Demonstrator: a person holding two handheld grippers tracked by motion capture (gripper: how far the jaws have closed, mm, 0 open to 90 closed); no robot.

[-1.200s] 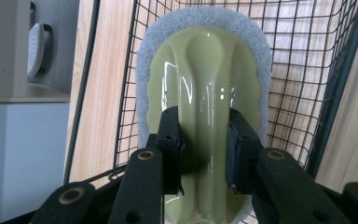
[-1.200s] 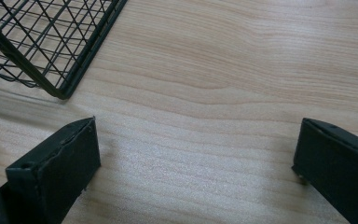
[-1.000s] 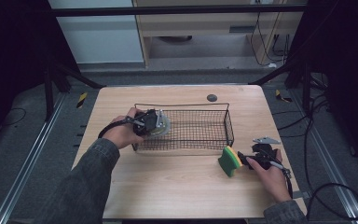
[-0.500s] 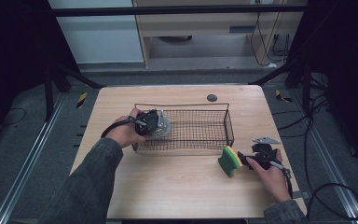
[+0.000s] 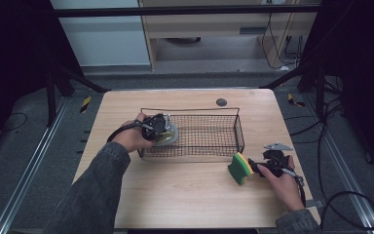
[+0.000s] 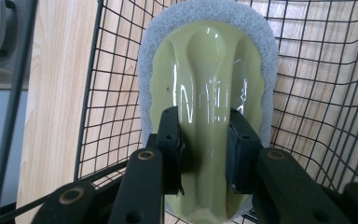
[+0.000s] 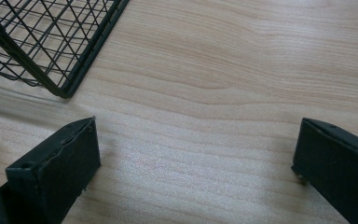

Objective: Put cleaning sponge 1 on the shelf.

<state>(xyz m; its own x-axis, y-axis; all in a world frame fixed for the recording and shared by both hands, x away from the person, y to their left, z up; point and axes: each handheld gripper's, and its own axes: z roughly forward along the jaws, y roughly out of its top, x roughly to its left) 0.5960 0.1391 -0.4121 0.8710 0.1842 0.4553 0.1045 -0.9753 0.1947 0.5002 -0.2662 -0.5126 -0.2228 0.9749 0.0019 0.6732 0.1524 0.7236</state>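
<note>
I read this step as setting the scrubber (image 6: 209, 70) down inside the wire basket (image 5: 195, 109). My left tongs (image 6: 205, 140) were pinching it by the raised ridge of its glossy pale-green back, one pad on each flank, with the grey-white scouring pad rimming it all round. From the high view, the left tongs (image 5: 156, 127) and the scrubber (image 5: 169, 134) sat at the basket's left end, inside the rim and low against the mesh. Whether the scrubber was already resting on the basket floor or hanging just above it, I could not tell.

My right tongs (image 7: 196, 154) were spread wide over bare tabletop (image 7: 242, 70), nothing between them, with a corner of the basket off to one side in the right gripper view. From above, the right tongs (image 5: 268, 163) lay on the tabletop near the basket's right end. A green and yellow sponge (image 5: 240, 168) stood just beside their tips, not gripped.

As I judged it, the next move called for easing the scrubber down until the mesh took its weight. Then I would spread the left tongs just enough to free the ridge and draw them straight back up over the rim, so that no pad snagged a wire or dragged the scrubber along. The sponge looked the likely next pick for the right tongs, which would need turning toward it first.
</note>
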